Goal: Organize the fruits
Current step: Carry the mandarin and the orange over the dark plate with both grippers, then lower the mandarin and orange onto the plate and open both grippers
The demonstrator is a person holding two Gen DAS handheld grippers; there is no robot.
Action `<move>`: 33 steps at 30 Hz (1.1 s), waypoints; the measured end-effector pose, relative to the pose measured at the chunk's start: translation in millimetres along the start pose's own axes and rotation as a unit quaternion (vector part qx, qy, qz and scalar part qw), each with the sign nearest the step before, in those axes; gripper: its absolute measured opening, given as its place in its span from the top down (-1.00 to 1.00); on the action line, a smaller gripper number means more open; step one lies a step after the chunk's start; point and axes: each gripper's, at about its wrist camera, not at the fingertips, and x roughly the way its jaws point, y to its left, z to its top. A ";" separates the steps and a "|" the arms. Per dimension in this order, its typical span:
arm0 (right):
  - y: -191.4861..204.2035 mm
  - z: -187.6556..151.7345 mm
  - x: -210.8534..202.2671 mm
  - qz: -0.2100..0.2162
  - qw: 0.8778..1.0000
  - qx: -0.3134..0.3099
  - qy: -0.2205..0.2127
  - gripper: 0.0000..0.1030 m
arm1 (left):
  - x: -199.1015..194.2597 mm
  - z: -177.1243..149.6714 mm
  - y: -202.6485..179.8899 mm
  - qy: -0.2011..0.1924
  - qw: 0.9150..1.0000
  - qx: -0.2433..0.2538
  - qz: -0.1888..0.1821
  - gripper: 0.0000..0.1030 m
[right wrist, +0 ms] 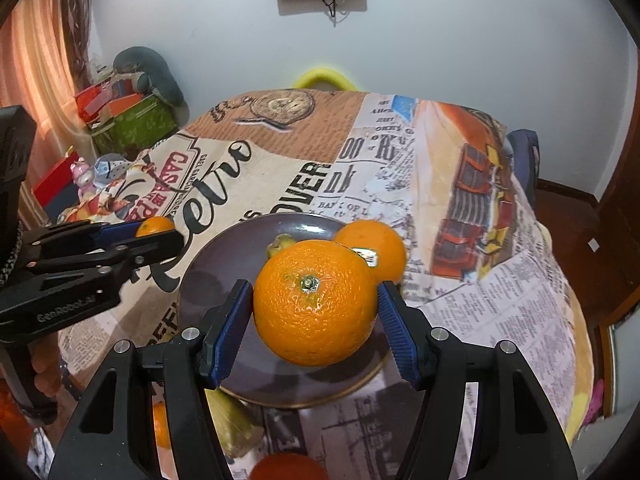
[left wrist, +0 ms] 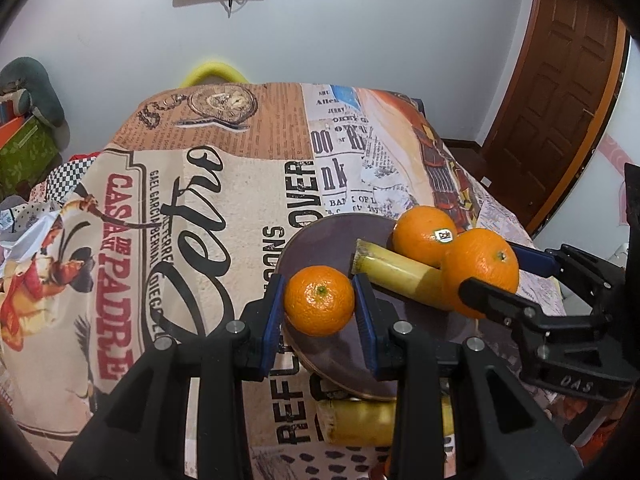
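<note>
A dark round plate (left wrist: pixel 320 240) (right wrist: pixel 240 248) lies on the printed tablecloth. On it are a banana (left wrist: pixel 400 274) and an orange with a sticker (left wrist: pixel 424 234) (right wrist: pixel 380 248). My left gripper (left wrist: pixel 320 304) is shut on a small mandarin (left wrist: pixel 319 300) (right wrist: pixel 154 226) above the plate's left edge. My right gripper (right wrist: pixel 316 312) is shut on a large orange (right wrist: pixel 316 304) (left wrist: pixel 482 270) above the plate, beside the stickered orange. The banana is mostly hidden in the right wrist view.
Another banana (left wrist: pixel 360 422) (right wrist: pixel 234 428) lies on the cloth in front of the plate, with more orange fruit (right wrist: pixel 288 466) near it. Boxes and toys (right wrist: pixel 120 116) stand off the table's left. A door (left wrist: pixel 560 100) is at the right.
</note>
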 end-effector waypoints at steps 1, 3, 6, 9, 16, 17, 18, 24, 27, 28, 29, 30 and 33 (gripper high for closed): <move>2.0 -0.1 1.6 0.003 1.000 -0.002 0.002 -0.17 | 2.3 -0.2 0.7 0.003 1.000 -0.001 -0.001 0.34; 6.1 -0.4 4.5 0.007 1.000 -0.007 0.007 -0.18 | 7.4 -1.2 2.0 0.009 1.000 -0.004 -0.005 0.34; 10.2 -2.1 9.3 0.014 1.000 -0.011 0.015 -0.18 | 13.8 -3.6 2.1 0.018 1.000 -0.003 -0.009 0.34; 11.6 -4.9 16.3 0.018 0.999 -0.011 0.027 -0.18 | 19.0 -6.4 2.0 0.025 1.000 -0.003 -0.011 0.34; 14.4 -11.4 29.9 0.023 0.998 -0.014 0.056 -0.19 | 30.4 -13.0 3.5 0.043 0.999 -0.011 -0.017 0.34; 14.8 -12.0 30.3 0.023 0.998 -0.015 0.057 -0.18 | 31.7 -13.3 3.4 0.044 0.999 -0.011 -0.018 0.34; 15.1 -12.2 30.7 0.023 0.998 -0.017 0.058 -0.19 | 32.6 -13.6 3.0 0.045 0.999 -0.011 -0.017 0.34; 15.2 -14.5 33.1 0.025 0.997 -0.021 0.064 -0.20 | 38.8 -14.9 1.6 0.055 0.998 -0.009 -0.009 0.28; 14.2 -12.2 26.4 0.015 0.998 -0.021 0.055 -0.20 | 37.1 -14.2 3.9 0.048 0.999 -0.017 -0.004 0.02; 13.4 -10.9 23.6 0.016 0.998 -0.021 0.051 -0.20 | 35.8 -13.8 4.6 0.045 0.999 -0.018 -0.003 0.02; 13.0 -9.9 21.4 0.016 0.999 -0.021 0.048 -0.20 | 34.3 -13.2 5.0 0.043 0.999 -0.018 -0.001 0.02; 12.1 -8.7 17.9 0.013 0.999 -0.022 0.044 -0.20 | 32.8 -12.5 5.5 0.043 0.999 -0.019 -0.001 0.02; 11.2 -7.8 10.6 0.005 0.999 -0.024 0.038 -0.20 | 25.6 -11.9 6.6 0.040 0.999 -0.023 -0.003 0.02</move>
